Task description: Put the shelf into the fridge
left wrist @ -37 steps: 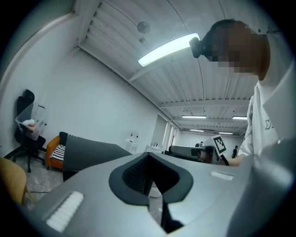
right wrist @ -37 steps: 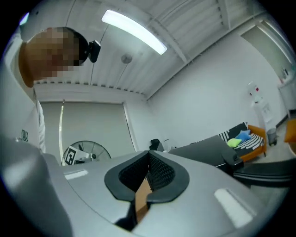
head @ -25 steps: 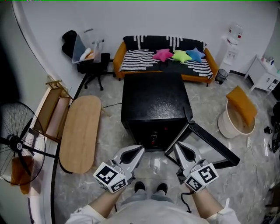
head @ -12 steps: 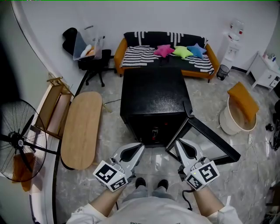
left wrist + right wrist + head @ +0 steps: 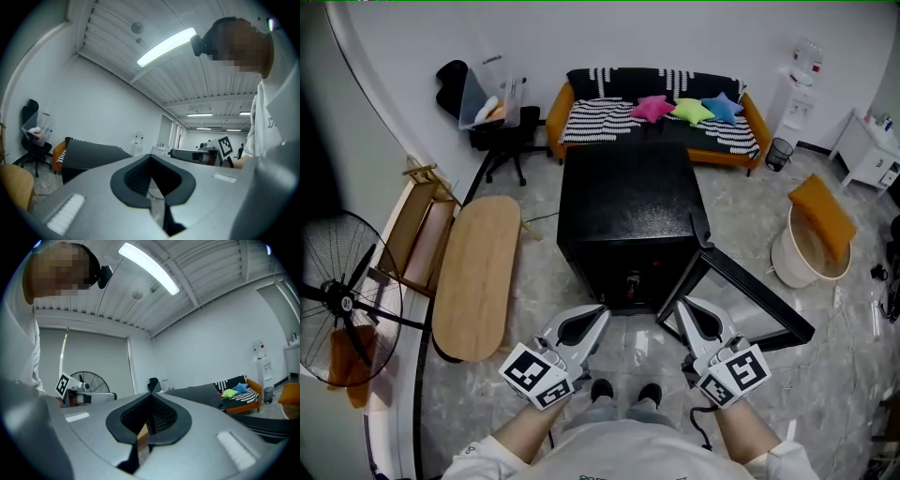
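Note:
A black mini fridge (image 5: 628, 220) stands on the floor in front of me, its door (image 5: 741, 300) swung open to the right. Its dark inside (image 5: 628, 281) is hard to read. No shelf shows in any view. My left gripper (image 5: 598, 312) and right gripper (image 5: 682, 305) are held low, close to my body, tips pointing at the fridge front. Both are shut with nothing between the jaws. In the left gripper view the left gripper (image 5: 150, 157) aims past the fridge (image 5: 93, 152). The right gripper (image 5: 151, 393) also has its jaws closed together.
An oval wooden board (image 5: 476, 277) lies left of the fridge, beside a wooden rack (image 5: 412, 225) and a standing fan (image 5: 342, 300). A striped sofa (image 5: 652, 117) is behind the fridge. A white tub with an orange cushion (image 5: 811, 244) sits at the right. My shoes (image 5: 623, 396) are between the grippers.
The head view has shifted slightly, so the fridge sits a little higher in frame. Both grippers stay shut in nearly the same place.

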